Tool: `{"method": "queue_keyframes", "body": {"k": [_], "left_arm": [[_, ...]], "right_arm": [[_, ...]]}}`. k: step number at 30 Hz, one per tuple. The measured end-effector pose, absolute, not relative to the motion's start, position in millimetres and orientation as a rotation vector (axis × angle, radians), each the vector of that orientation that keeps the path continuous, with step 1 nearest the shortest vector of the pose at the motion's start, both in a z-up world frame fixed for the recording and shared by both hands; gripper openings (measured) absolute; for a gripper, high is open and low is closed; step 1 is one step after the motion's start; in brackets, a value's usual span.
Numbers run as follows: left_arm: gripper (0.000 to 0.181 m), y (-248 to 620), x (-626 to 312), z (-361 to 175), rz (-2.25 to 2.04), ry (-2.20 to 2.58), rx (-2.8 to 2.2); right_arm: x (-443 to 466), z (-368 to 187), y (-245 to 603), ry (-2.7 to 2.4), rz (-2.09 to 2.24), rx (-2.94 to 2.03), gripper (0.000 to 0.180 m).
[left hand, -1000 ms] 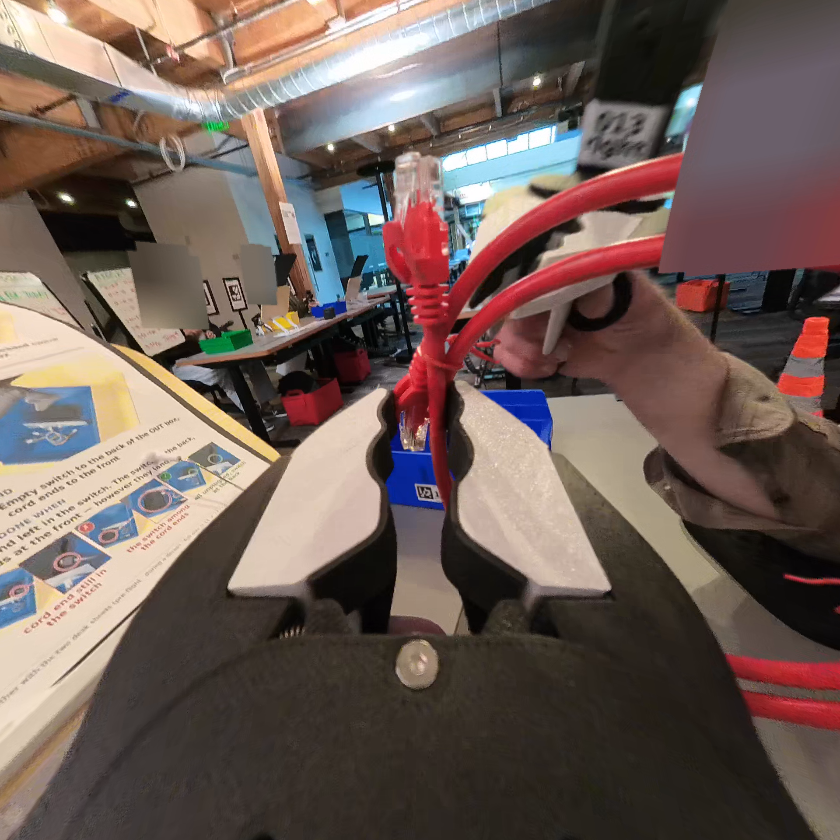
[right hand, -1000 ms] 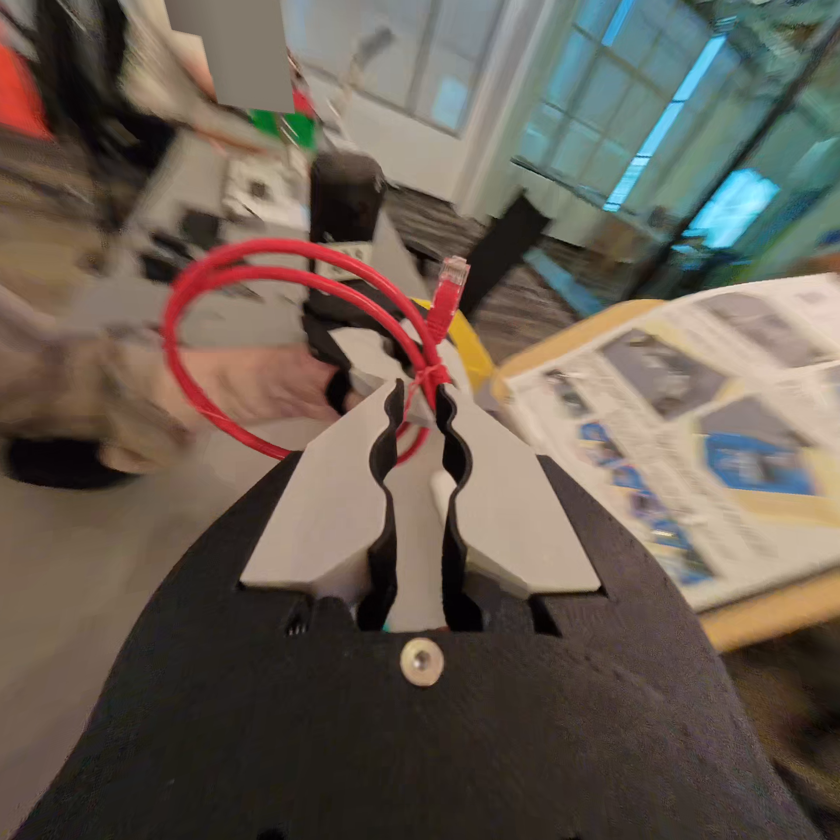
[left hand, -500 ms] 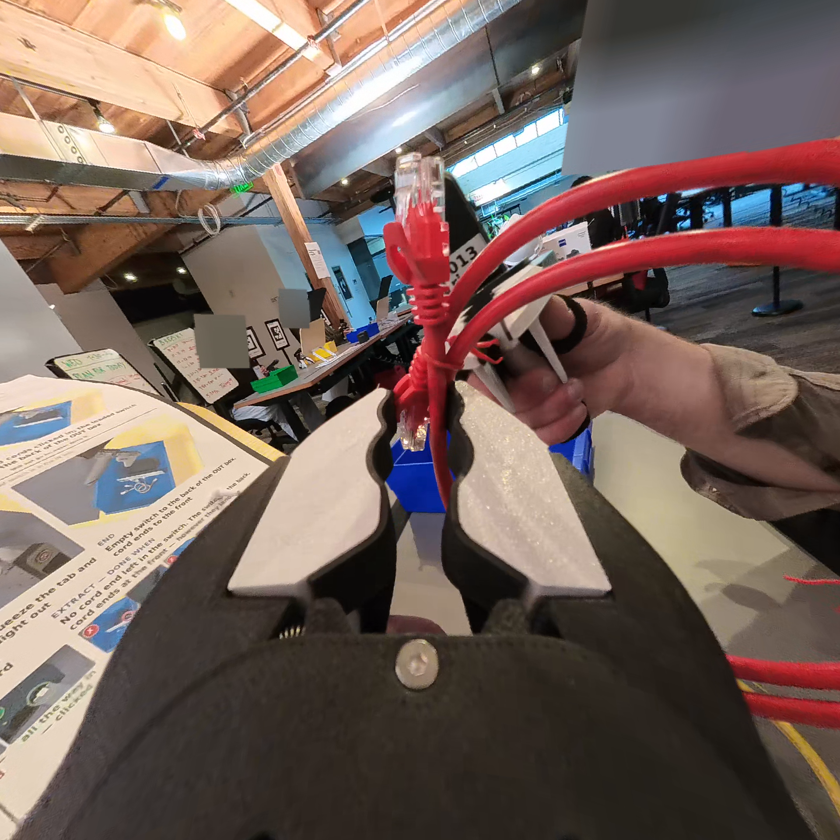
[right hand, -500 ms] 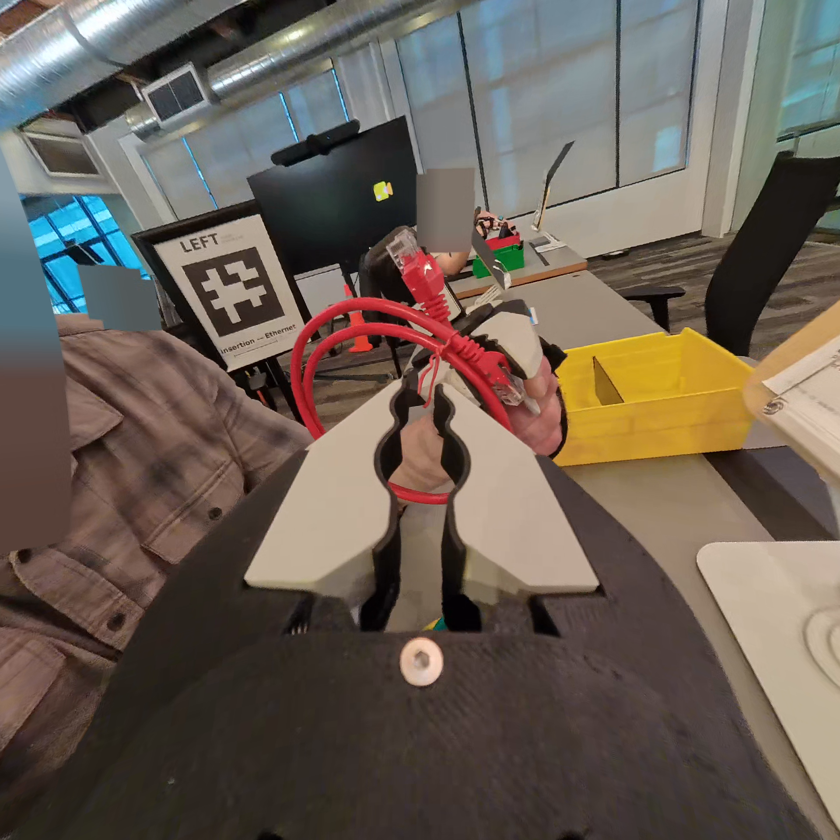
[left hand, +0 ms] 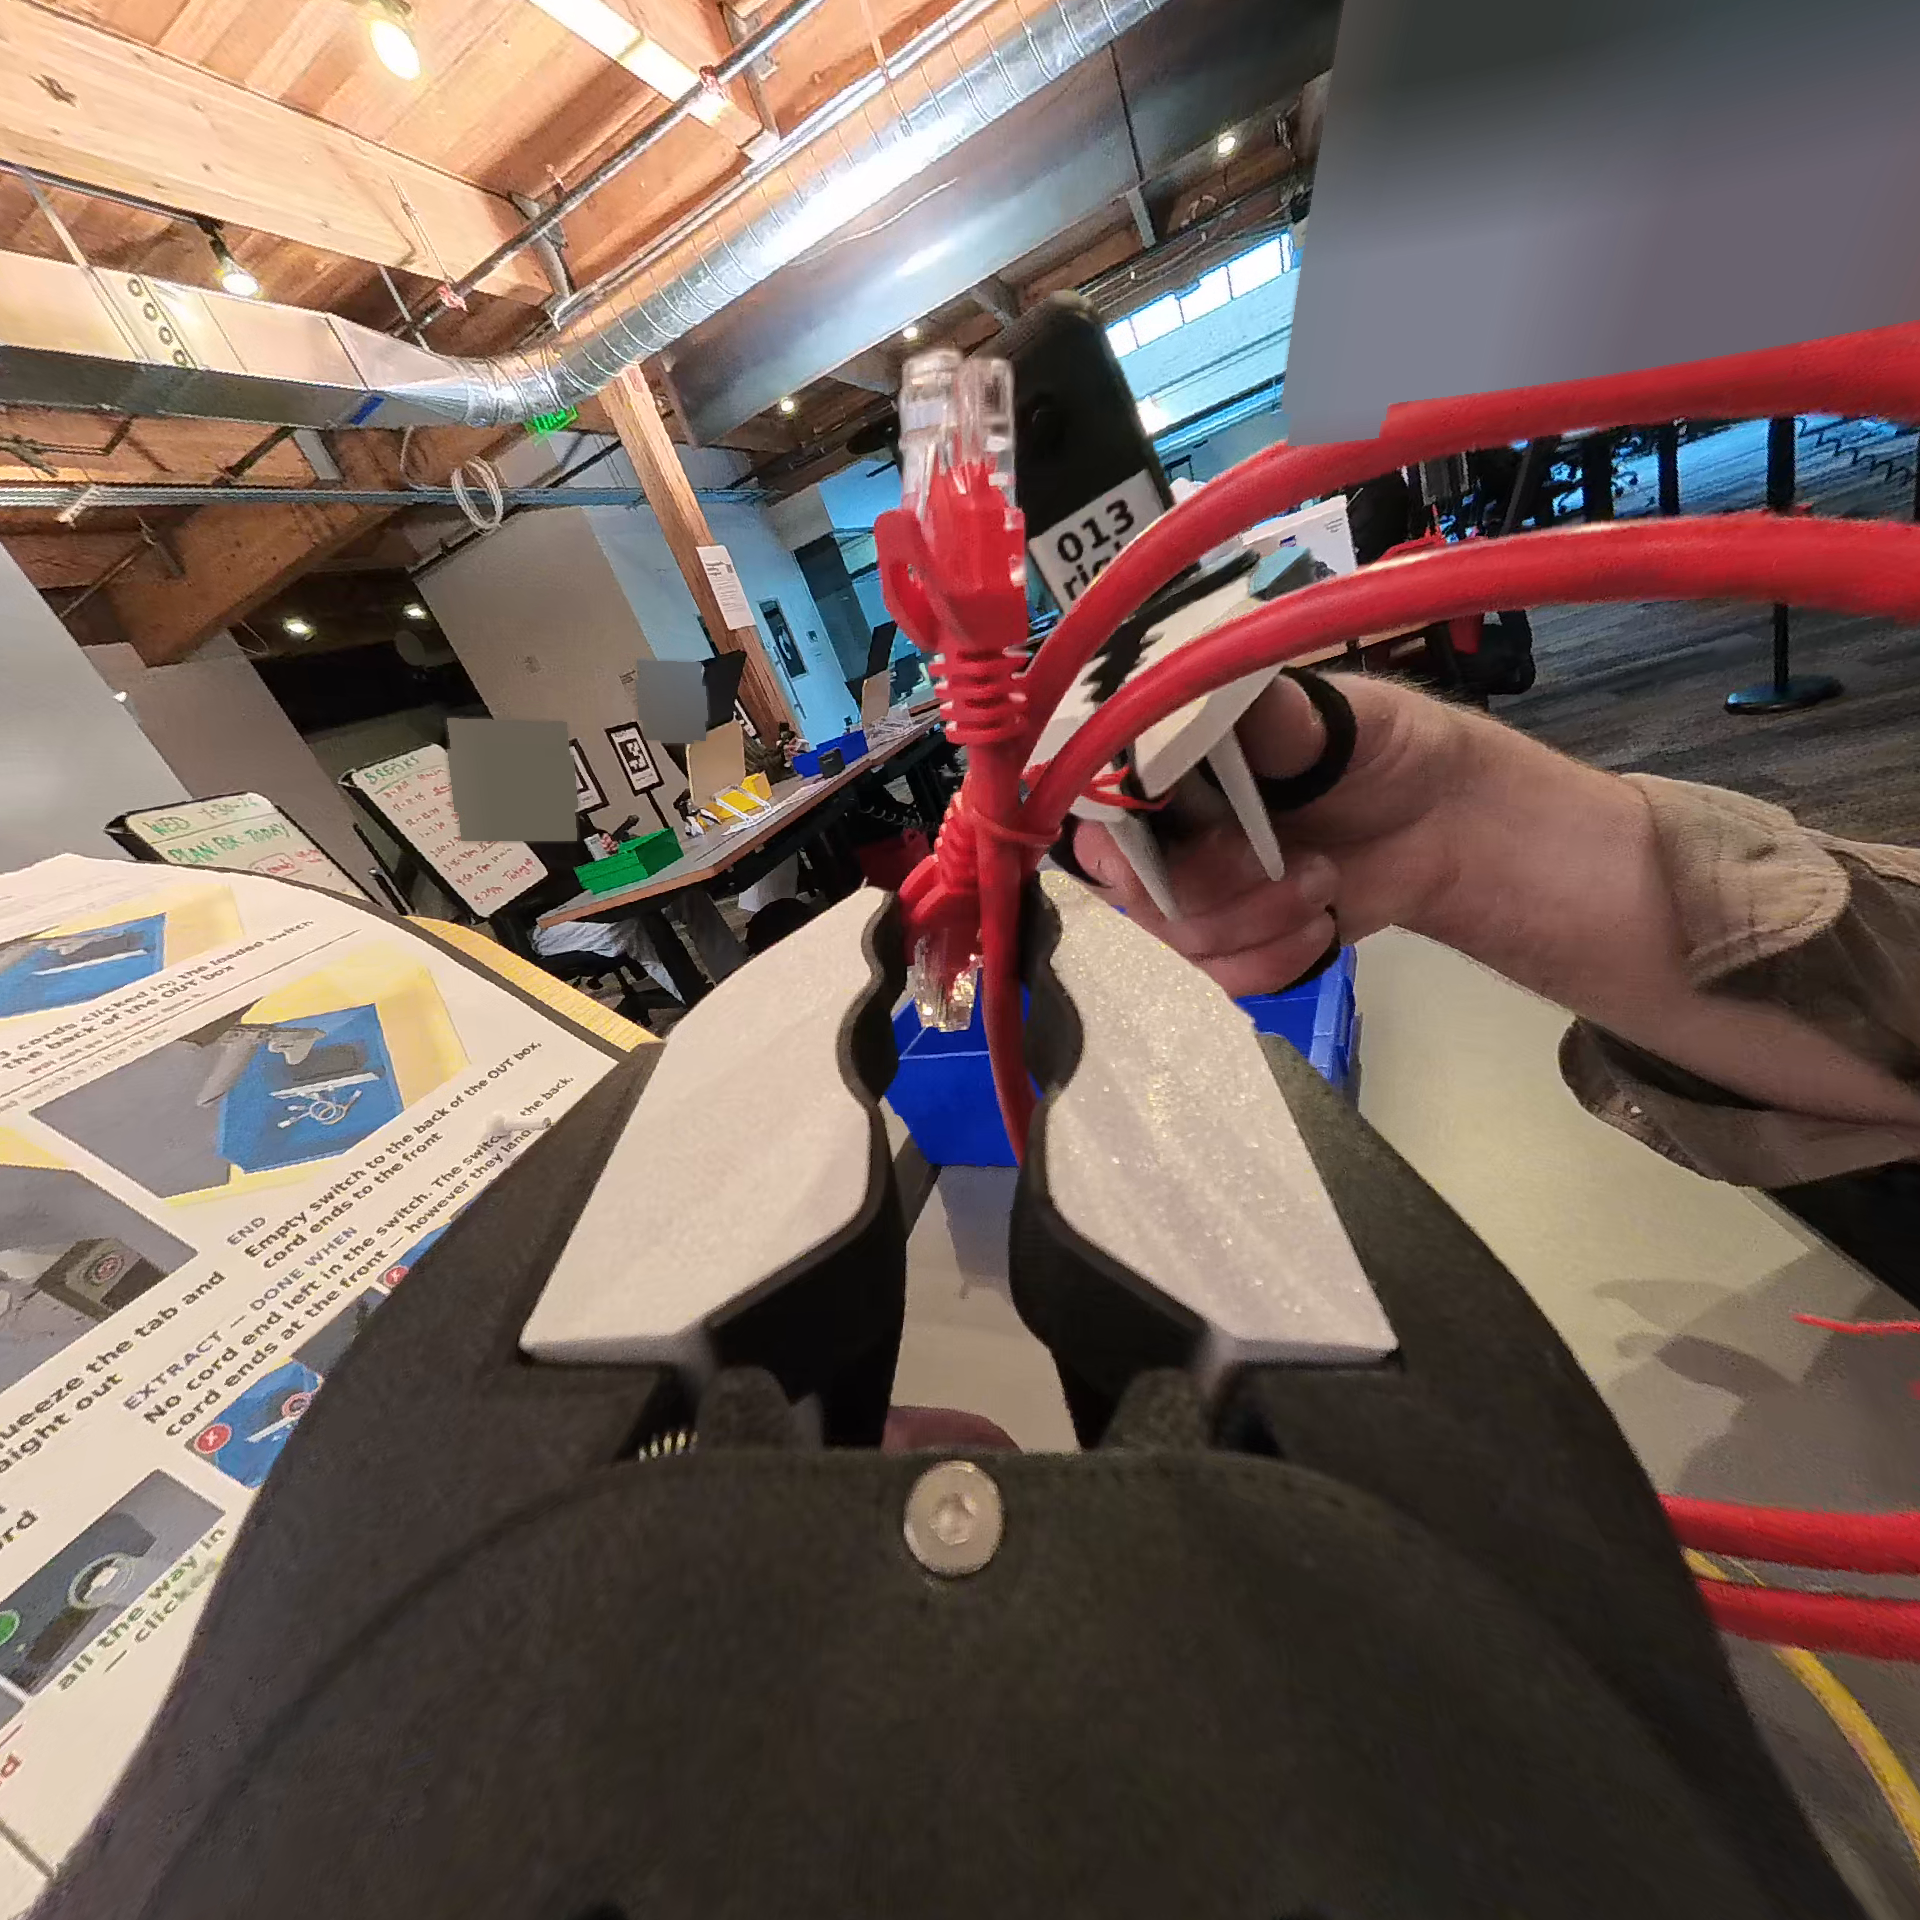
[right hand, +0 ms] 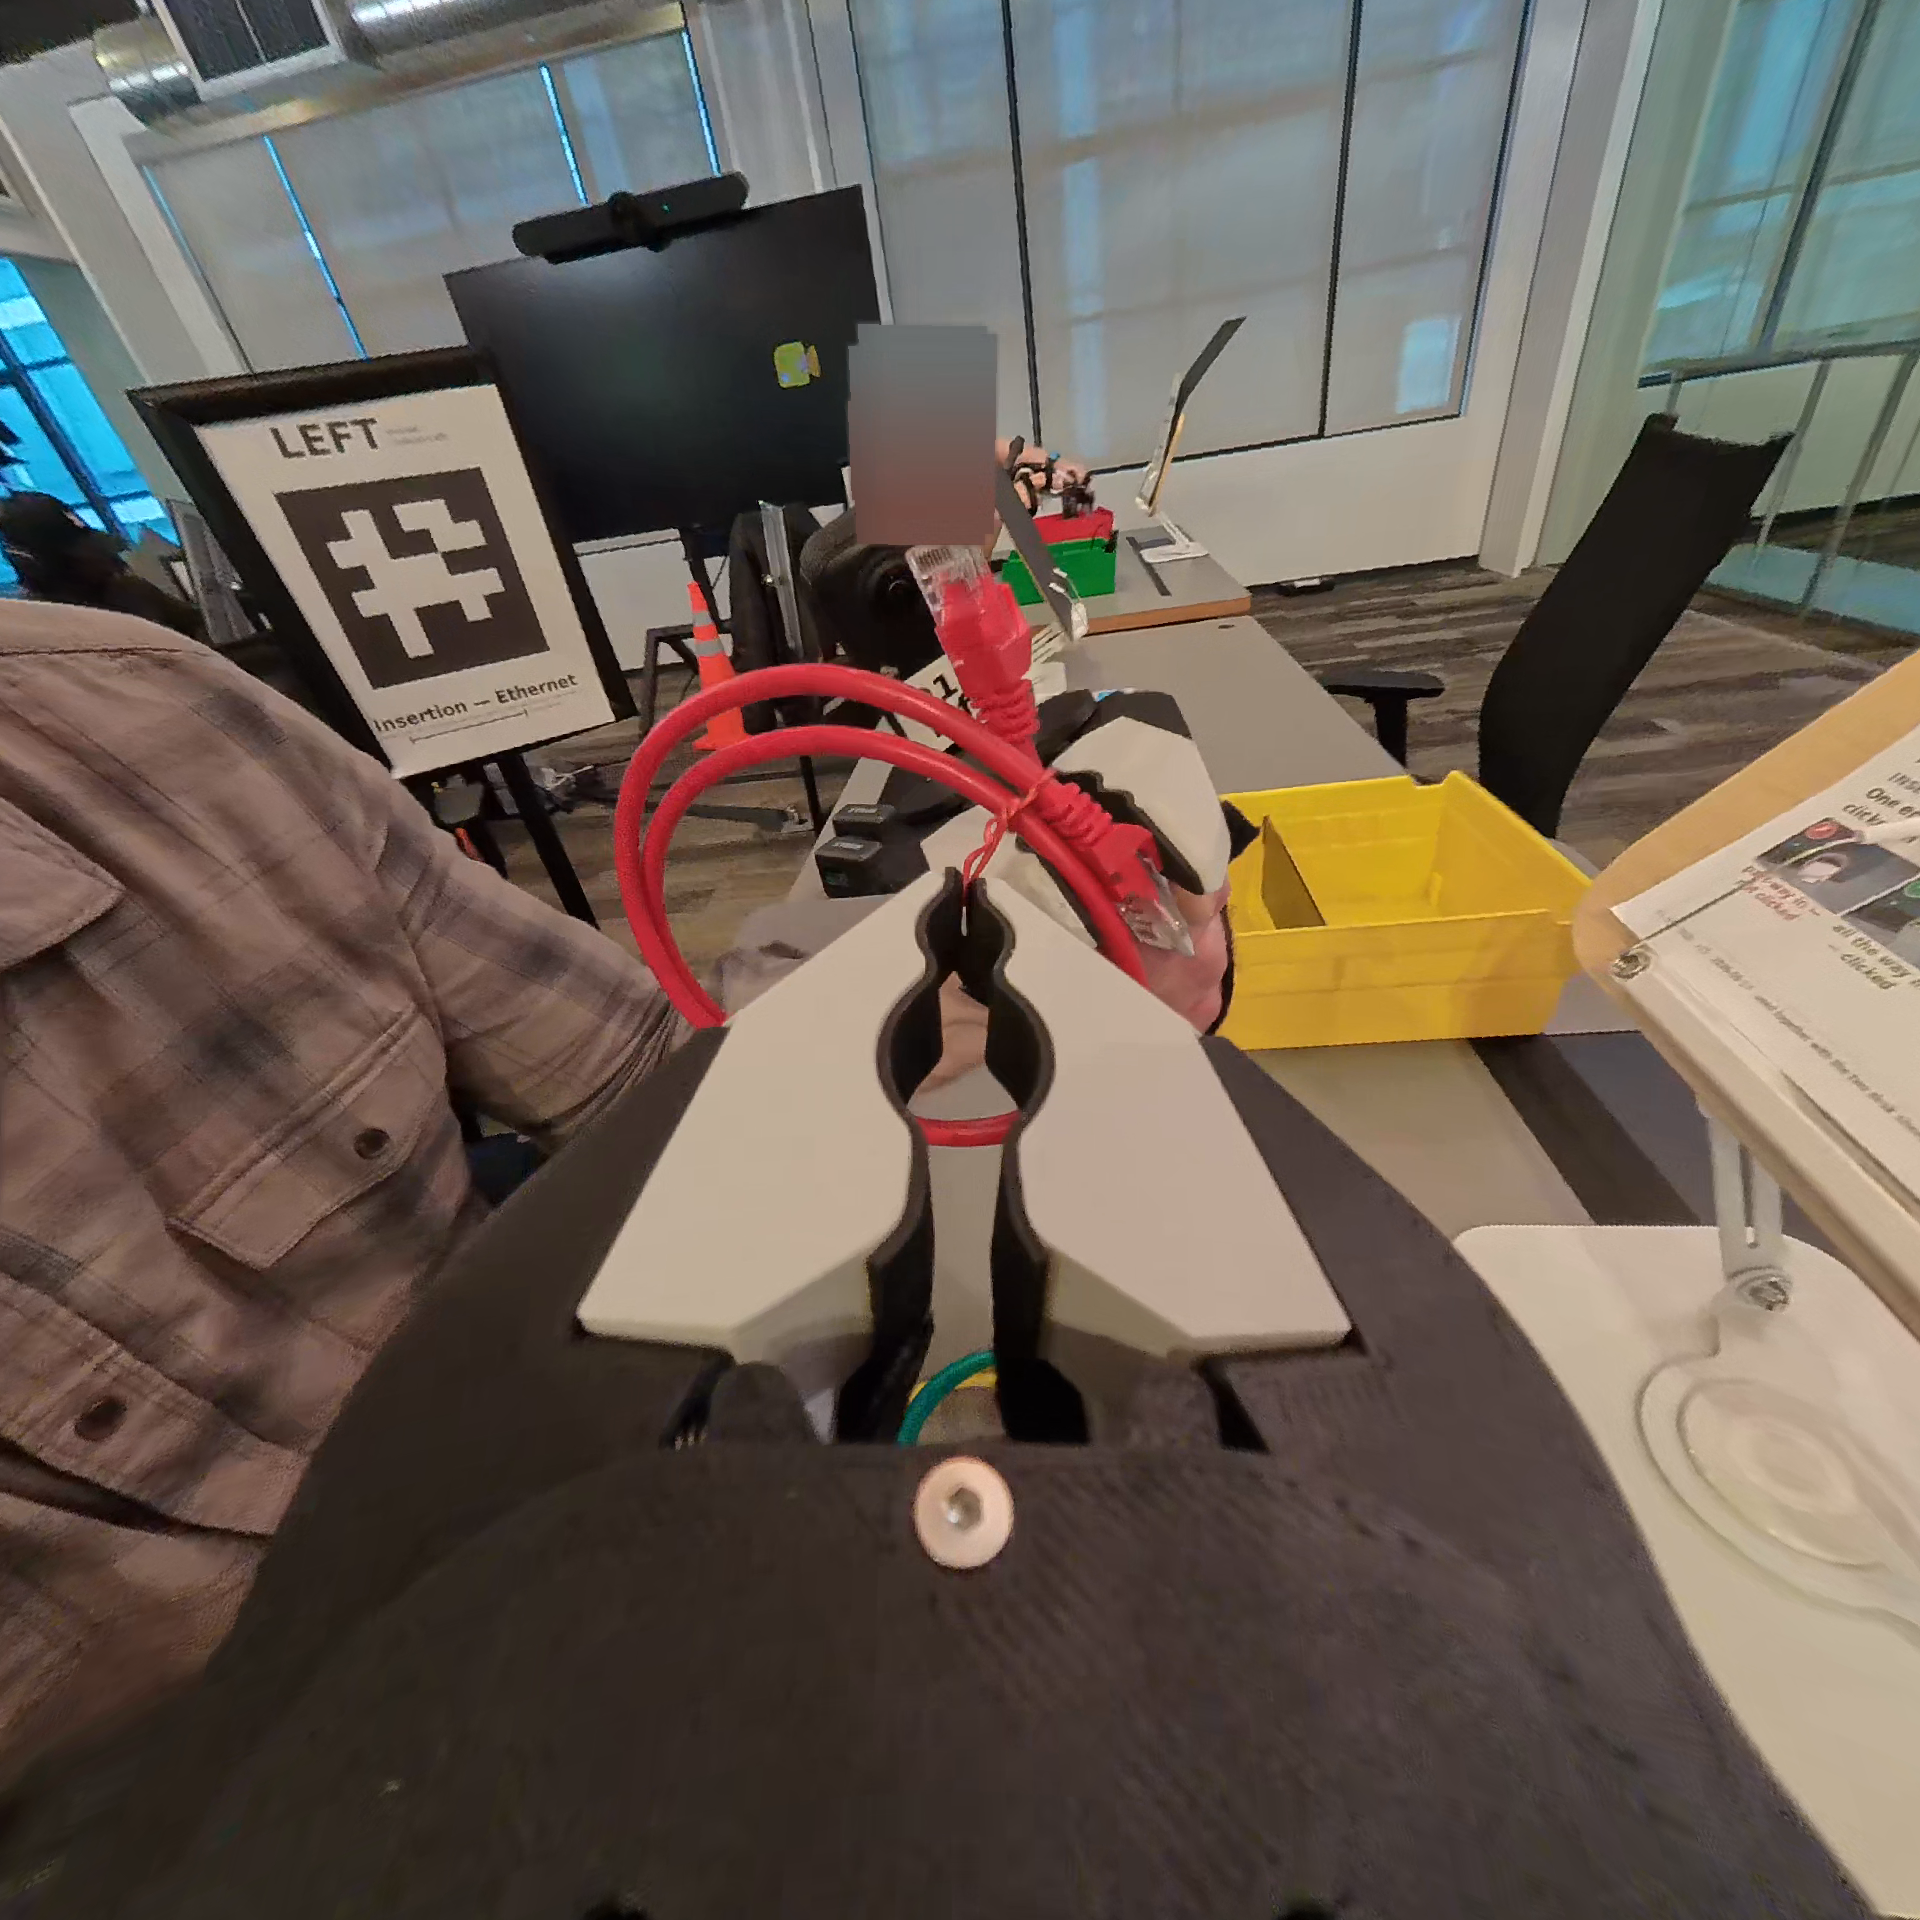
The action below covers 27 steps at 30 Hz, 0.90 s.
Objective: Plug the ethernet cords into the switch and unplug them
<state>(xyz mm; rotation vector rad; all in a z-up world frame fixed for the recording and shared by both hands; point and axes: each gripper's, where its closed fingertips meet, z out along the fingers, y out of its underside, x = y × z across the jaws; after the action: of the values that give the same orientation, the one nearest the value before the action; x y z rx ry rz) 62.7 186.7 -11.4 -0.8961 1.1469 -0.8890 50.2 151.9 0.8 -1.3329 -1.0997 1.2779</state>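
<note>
A coiled red ethernet cord (left hand: 997,831) is bound by a thin red twist tie (left hand: 1117,800). My left gripper (left hand: 961,920) is shut on the bundle and holds it up in the air. One clear plug (left hand: 956,436) points up, and the other plug (left hand: 940,977) hangs between the fingers. In the right wrist view the cord's loops (right hand: 727,707) arc to the left. My right gripper (right hand: 971,899) is shut at its tips on the twist tie's loose end (right hand: 982,857). No switch is in view.
A blue bin (left hand: 945,1091) sits on the grey table (left hand: 1507,1195) behind the bundle. A yellow bin (right hand: 1392,914) lies beyond the left gripper. An instruction sheet on a tilted board (right hand: 1818,935) stands on a white base (right hand: 1662,1455). A person's plaid shirt (right hand: 208,1039) is close on the left. Only a small space, under 4 cm, lies between the two pairs of fingers.
The right gripper swung away from the instruction sheet, steadied facing the bundle, and closed its tips on the twist tie's end. The left gripper kept its hold and tilted slightly.
</note>
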Motion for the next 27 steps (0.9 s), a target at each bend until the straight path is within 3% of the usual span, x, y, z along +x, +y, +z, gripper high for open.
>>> {"method": "queue_keyframes", "body": {"k": [7, 16, 18, 21, 27], "left_arm": [[0.021, 190, 62, -12, -0.866, 1.145, -0.918], [0.020, 196, 72, -18, -0.914, 1.136, -1.055], [0.020, 196, 71, -16, -0.942, 1.115, -1.044], [0.020, 195, 67, -11, -0.945, 1.103, -1.018], [0.020, 189, 66, -7, -0.960, 1.105, -0.975]], "right_arm": [[46, 3, 151, -1.185, 0.919, -1.311, 0.000], [54, -20, 173, -1.416, -0.256, -1.232, 0.000], [57, -15, 171, -1.398, -0.233, -1.213, 0.001], [66, -2, 163, -1.333, -0.020, -1.258, 0.018], [69, 10, 152, -1.224, 0.555, -1.290, 0.010]]}}
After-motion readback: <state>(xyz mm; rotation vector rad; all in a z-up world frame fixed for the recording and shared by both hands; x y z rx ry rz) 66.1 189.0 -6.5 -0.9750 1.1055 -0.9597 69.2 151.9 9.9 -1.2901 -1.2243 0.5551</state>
